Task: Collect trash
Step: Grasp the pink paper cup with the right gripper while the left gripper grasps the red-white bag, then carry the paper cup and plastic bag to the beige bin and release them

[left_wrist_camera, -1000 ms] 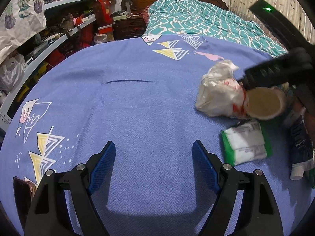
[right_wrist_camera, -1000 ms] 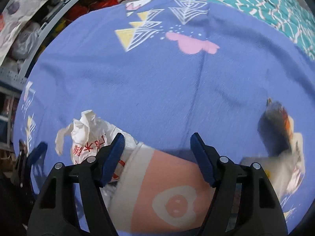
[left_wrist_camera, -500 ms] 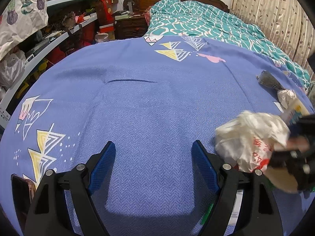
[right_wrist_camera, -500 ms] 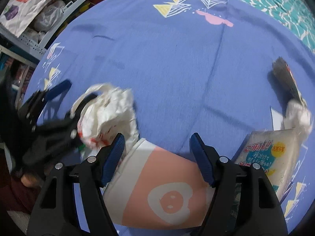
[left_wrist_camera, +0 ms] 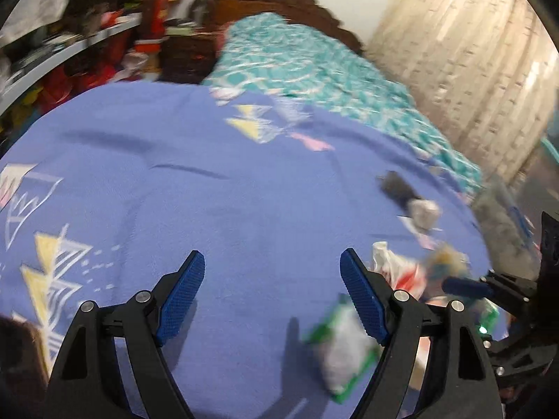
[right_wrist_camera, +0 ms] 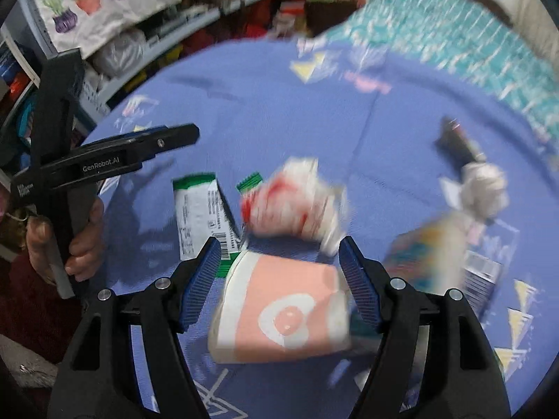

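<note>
In the right wrist view our right gripper (right_wrist_camera: 279, 269) sits at the bottom centre with a pink and white paper cup (right_wrist_camera: 279, 310) lying on its side between the blue pads. The jaws stand wide, and motion blur keeps us from telling whether the pads actually press the cup, so we cannot say if it is held or merely framed. We judge the cup lies rim toward the left because that lets it serve as a scoop or container for smaller litter.

Just above the cup, at frame centre, sits a crumpled white and red plastic bag (right_wrist_camera: 297, 202), touching or nearly touching the cup. To its left lies a green and white wrapper (right_wrist_camera: 202, 216). On the right edge we see a crumpled tissue (right_wrist_camera: 484, 188) and a dark wrapper (right_wrist_camera: 457, 139) above it, all on the purple bedspread (right_wrist_camera: 262, 111).

Our left gripper (left_wrist_camera: 269, 296) appears at the bottom of the left wrist view, jaws spread wide and empty, hovering over bare bedspread; the green wrapper lies blurred just at its right finger. We judge it waits there to take that wrapper next.
</note>
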A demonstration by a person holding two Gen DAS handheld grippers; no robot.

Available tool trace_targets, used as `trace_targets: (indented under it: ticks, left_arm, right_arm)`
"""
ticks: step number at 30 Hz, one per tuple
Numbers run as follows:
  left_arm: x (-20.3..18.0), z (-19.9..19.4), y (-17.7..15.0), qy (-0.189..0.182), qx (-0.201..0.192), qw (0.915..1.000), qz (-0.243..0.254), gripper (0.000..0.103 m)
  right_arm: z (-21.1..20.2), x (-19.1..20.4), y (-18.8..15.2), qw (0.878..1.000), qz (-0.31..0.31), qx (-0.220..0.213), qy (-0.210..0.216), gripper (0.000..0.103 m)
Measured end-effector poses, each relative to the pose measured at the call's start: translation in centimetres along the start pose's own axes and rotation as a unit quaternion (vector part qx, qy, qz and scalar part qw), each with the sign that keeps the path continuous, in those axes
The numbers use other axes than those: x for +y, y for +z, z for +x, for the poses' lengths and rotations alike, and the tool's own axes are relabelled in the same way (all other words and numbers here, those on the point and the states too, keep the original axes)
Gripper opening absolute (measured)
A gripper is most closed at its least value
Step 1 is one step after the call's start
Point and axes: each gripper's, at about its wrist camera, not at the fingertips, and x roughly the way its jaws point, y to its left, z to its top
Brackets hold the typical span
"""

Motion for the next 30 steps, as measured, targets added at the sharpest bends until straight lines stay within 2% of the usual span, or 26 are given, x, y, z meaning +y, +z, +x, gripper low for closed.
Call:
trace_targets:
  ticks: [4,6,8,11,14,15,16,18,20,21,25,26,28,30]
  left_arm:
    - [-4.4,1.6,0.5,-0.028,0.025,0.9970,0.068,0.077]
    - [-6.4,3.0,0.6,-0.032,0.041,0.9939,0.097,0.083]
    - [-7.6,4.2,0.4,-0.040,0.068,0.9913,0.106,0.083]
    - [-8.8,5.0,-0.1,-0.072,0.091,0.9875,0.107,0.083]
    - [-10.1,6.3,-0.8,-0.067,0.117,0.9833,0.122,0.078]
    - [-10.4,6.7,-1.0,-0.064,0.126,0.9822,0.124,0.062]
    - [-10.4,7.6,-1.2,-0.064,0.143,0.9800,0.123,0.041]
    - [-9.8,8.1,-1.3,-0.081,0.149,0.9799,0.105,0.034]
    - [-9.4,7.0,-1.0,-0.081,0.137,0.9829,0.093,0.033]
    - [-9.2,5.8,-0.8,-0.086,0.118,0.9853,0.089,0.033]
    - [-8.3,0.7,-0.2,-0.128,0.061,0.9870,0.076,0.033]
    - [-8.2,-0.1,-0.4,-0.135,0.053,0.9865,0.076,0.033]
    - [-7.8,-1.0,-1.0,-0.143,0.053,0.9857,0.071,0.033]
    - [-7.6,-0.5,-2.1,-0.155,0.074,0.9832,0.061,0.033]
  right_arm:
    - [-4.4,0.0,-2.0,0.995,0.019,-0.098,-0.011,0.072]
    - [-6.1,-0.3,-3.2,0.991,0.038,-0.128,-0.018,0.075]
    - [-7.3,-0.7,-4.6,0.987,0.063,-0.146,-0.019,0.076]
    - [-8.1,-1.1,-7.6,0.985,0.095,-0.141,-0.002,0.078]
    - [-6.4,-1.3,-9.6,0.986,0.123,-0.109,0.024,0.078]
    - [-5.5,-1.5,-10.1,0.986,0.137,-0.095,0.031,0.078]
    - [-4.8,-1.8,-10.4,0.985,0.149,-0.085,0.036,0.078]
    - [-3.2,-2.8,-10.8,0.978,0.187,-0.071,0.066,0.078]
    - [-2.0,-3.8,-10.8,0.968,0.223,-0.070,0.090,0.078]
    - [-1.4,-4.3,-10.7,0.963,0.241,-0.068,0.101,0.078]
    - [0.7,-5.3,-10.3,0.947,0.283,-0.062,0.138,0.079]
    - [1.1,-5.7,-10.1,0.940,0.298,-0.072,0.149,0.079]
    - [1.5,-5.9,-9.5,0.933,0.313,-0.079,0.157,0.079]
    - [2.2,-6.0,-9.0,0.928,0.325,-0.089,0.158,0.077]
